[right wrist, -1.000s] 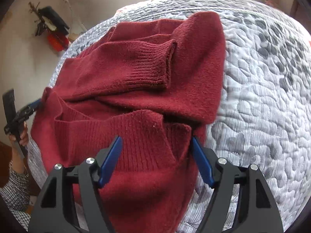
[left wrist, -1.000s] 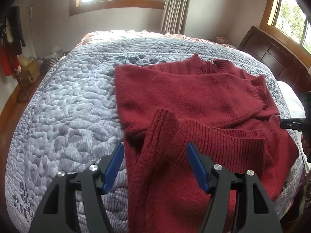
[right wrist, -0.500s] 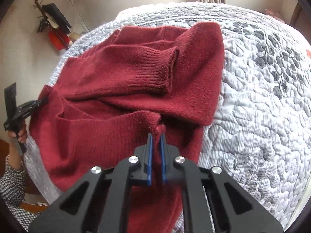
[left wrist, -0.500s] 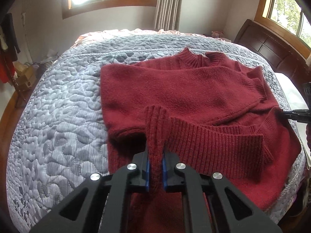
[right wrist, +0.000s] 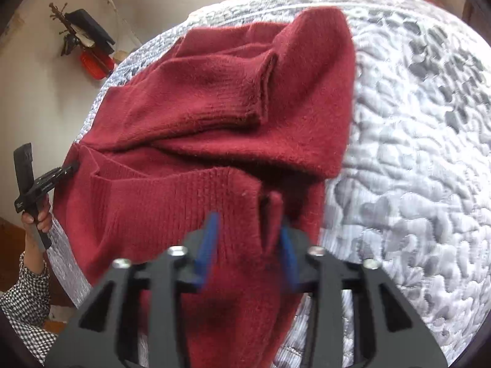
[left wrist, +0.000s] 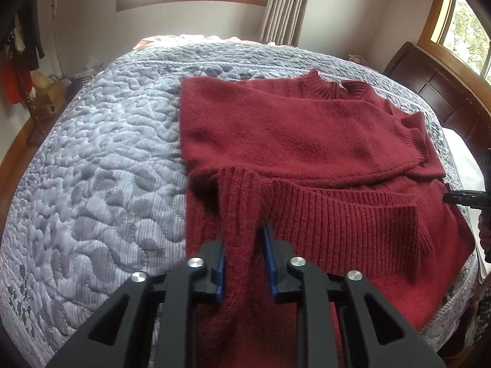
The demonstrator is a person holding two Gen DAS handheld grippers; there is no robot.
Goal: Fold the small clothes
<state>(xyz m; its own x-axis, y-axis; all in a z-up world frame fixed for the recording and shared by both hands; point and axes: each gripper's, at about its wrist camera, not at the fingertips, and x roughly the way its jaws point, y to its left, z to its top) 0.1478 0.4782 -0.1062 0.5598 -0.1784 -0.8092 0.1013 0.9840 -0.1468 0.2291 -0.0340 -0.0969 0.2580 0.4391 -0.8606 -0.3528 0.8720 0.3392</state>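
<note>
A dark red knit sweater (left wrist: 307, 135) lies on the bed, sleeves folded across its body. Its ribbed hem (left wrist: 337, 214) is turned up over the lower part. My left gripper (left wrist: 245, 266) stands partly open at the hem's left corner, and a raised ridge of knit runs between its blue pads (left wrist: 219, 271). In the right wrist view the sweater (right wrist: 230, 92) fills the middle. My right gripper (right wrist: 248, 250) is blurred and open wider over the hem's right corner. A small fold of cloth stands beside its right pad (right wrist: 287, 257).
A grey quilted bedspread (left wrist: 107, 153) covers the bed, with bare quilt (right wrist: 414, 153) beside the sweater. A dark wooden headboard (left wrist: 429, 86) is at the right. A hand (right wrist: 38, 219) with a checked sleeve holds the left gripper at the bed's edge. A coat rack (right wrist: 79, 36) stands by the wall.
One second ago both grippers were wide open around the hem corners. Half a second ago both were shut on the knit. Now both have parted again, the right more than the left.
</note>
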